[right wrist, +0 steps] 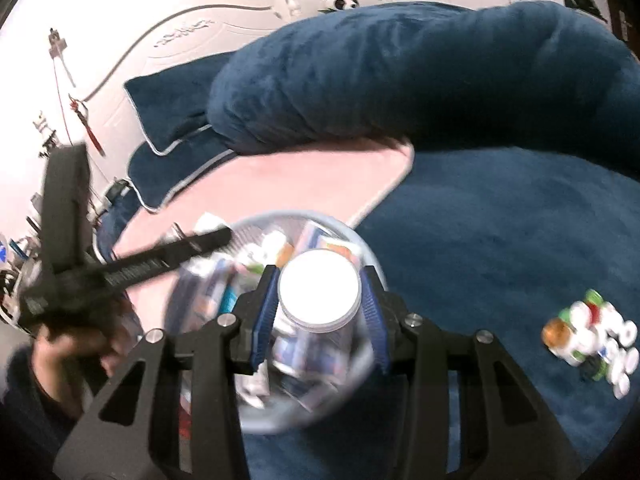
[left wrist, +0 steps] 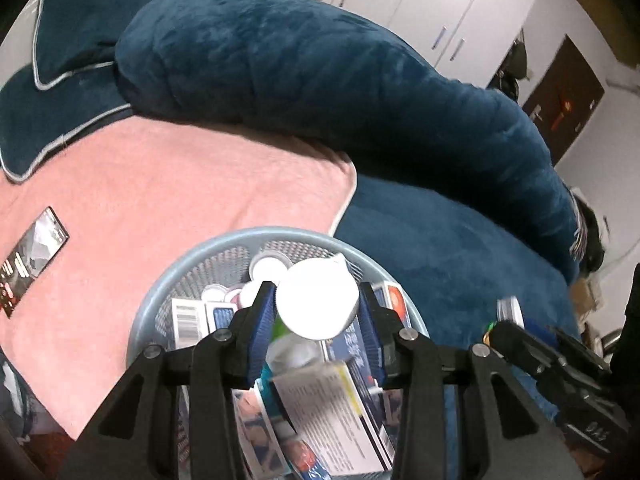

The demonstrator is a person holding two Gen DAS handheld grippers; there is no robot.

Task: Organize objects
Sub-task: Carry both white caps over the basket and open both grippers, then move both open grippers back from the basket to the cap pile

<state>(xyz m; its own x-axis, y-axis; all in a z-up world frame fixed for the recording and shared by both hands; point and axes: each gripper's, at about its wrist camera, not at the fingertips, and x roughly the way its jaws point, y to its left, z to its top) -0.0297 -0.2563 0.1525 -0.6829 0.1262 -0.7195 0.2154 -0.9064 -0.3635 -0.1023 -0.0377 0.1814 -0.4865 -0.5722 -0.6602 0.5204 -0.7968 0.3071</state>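
Your left hand-held gripper [left wrist: 318,312] squeezes a white-capped bottle [left wrist: 316,304] over the round basket [left wrist: 160,300] on the bed. Your right hand-held gripper [right wrist: 320,300] squeezes a clear jar [right wrist: 318,294] there too. Both look light, hard and slippery; hold just under the caps.

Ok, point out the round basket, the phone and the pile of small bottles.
round basket [left wrist: 168,292], left wrist view, pale blue rim.
phone [left wrist: 34,258], left wrist view, middle of its screen.
pile of small bottles [right wrist: 592,340], right wrist view, pile's middle.
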